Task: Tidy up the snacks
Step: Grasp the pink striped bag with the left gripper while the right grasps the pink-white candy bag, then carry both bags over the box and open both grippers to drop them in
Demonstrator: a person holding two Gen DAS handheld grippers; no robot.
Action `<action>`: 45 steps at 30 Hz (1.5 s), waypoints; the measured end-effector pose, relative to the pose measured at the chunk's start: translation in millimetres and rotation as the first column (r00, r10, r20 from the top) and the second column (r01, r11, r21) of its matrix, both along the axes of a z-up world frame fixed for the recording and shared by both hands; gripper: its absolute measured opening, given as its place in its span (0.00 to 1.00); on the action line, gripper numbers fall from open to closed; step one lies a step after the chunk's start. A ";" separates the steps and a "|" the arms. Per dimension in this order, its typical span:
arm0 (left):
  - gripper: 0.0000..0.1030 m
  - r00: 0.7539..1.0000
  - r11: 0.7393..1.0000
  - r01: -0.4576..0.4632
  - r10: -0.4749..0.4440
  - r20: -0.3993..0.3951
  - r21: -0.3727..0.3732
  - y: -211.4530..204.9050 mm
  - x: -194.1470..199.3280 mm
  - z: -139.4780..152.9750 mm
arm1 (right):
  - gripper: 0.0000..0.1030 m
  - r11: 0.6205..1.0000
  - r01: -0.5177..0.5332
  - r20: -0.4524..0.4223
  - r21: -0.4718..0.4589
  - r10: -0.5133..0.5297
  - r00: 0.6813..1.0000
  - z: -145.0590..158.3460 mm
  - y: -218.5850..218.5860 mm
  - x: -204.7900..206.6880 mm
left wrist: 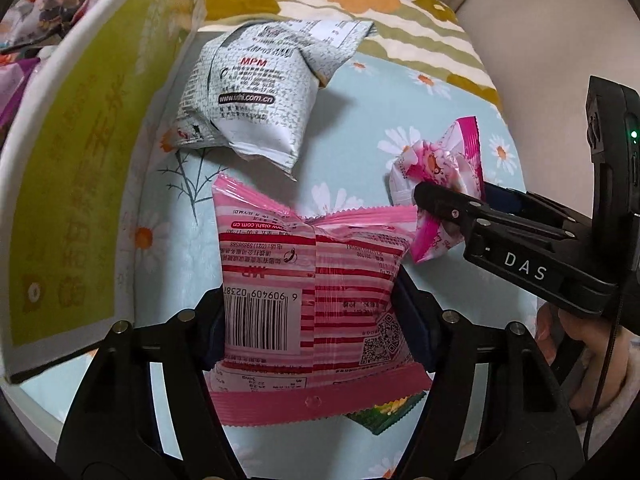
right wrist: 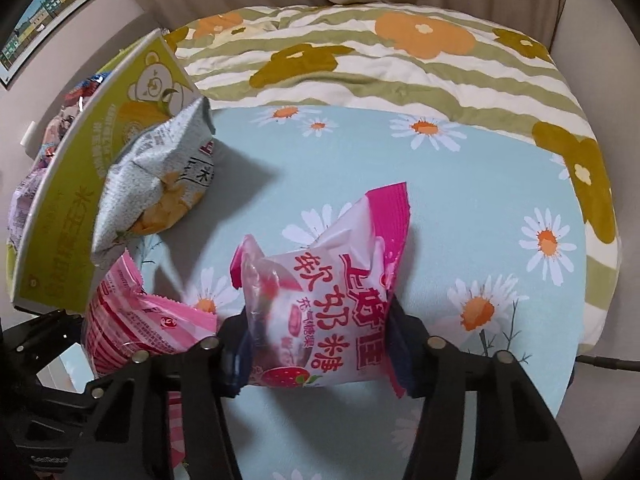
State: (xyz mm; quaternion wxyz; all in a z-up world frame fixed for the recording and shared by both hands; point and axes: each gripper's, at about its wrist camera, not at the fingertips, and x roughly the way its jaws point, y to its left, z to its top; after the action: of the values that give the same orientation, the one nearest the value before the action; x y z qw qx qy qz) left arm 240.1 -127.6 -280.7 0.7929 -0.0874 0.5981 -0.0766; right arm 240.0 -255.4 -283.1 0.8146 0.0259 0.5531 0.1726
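Crinkly film wraps every snack here, so each bag should be light, puffy and slippery, with contents that could crush under a hard squeeze. The left gripper (left wrist: 316,320) is clamped across the middle of the pink striped bag (left wrist: 312,280), which bulges between its pads; a hold at the flat crimped seam would likely slip less than one on the air-filled belly. The right gripper (right wrist: 316,344) is closed on the strawberry candy pouch (right wrist: 320,312), its film buckled in the pinch, so it looks soft and yielding. Both bags sit on or just above the bed sheet (left wrist: 360,120), to the right of the green-and-white box (left wrist: 80,160). The grey newsprint bag (left wrist: 248,96) leans against that box's outer wall. More packets lie beyond the box wall. Soft daisy-printed bedding gives underfoot support only loosely, so pressing down will sink. A striped floral quilt (right wrist: 360,52) lies behind the box, and a framed picture (right wrist: 44,16) hangs on the wall.
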 end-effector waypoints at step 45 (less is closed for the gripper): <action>0.65 0.934 0.999 -0.036 0.022 0.357 0.032 246.4 89.6 194.0 | 0.49 0.993 -0.025 0.267 0.119 -0.008 0.964 184.2 184.9 12.1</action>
State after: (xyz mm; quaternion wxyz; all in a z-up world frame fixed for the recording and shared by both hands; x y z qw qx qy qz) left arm 329.7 118.7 -86.6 0.8908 -0.0659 0.4445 -0.0680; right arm 252.1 -70.5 -98.9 0.8779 0.0493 0.4269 0.2112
